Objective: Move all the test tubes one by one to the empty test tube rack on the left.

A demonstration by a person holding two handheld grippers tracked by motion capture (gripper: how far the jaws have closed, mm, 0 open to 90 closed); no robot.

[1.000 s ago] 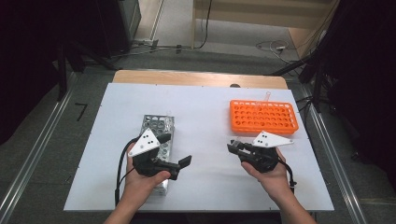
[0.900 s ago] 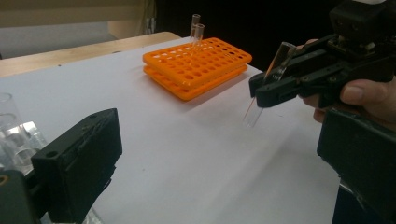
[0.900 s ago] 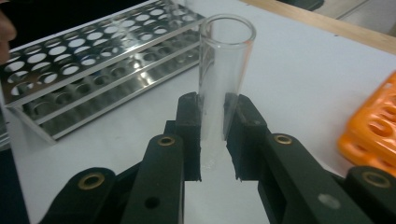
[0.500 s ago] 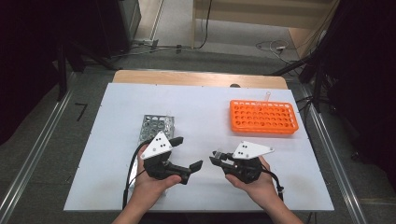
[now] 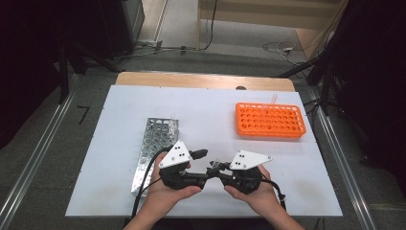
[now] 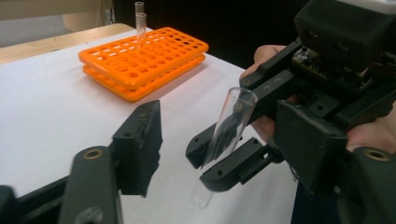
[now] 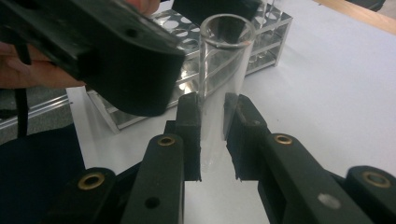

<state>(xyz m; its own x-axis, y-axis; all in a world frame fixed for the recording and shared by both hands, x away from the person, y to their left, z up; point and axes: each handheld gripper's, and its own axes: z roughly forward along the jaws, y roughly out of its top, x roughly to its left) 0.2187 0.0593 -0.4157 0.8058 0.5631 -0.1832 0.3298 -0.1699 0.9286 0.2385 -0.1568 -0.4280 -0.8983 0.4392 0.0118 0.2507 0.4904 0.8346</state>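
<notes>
- Jaws of the right gripper point(image 7: 212, 140) closed on a clear glass test tube point(image 7: 219, 88), open mouth up, slightly tilted.
- Left gripper point(image 5: 198, 165) jaws spread wide, holding nothing; tube sits just beyond them in the left gripper view.
- Both grippers near the front edge of the white table top point(image 5: 119, 105), tips almost meeting.
- Shiny metal tube rack point(image 5: 155, 143) beside the left hand point(image 5: 165, 191).
- Orange plastic tube rack point(image 5: 270, 120) far right, one tube standing at its back edge.

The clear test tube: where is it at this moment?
The clear test tube is clamped between the right gripper jaws, near the table's front edge, between the metal rack and the orange rack, facing the open left gripper.
</notes>
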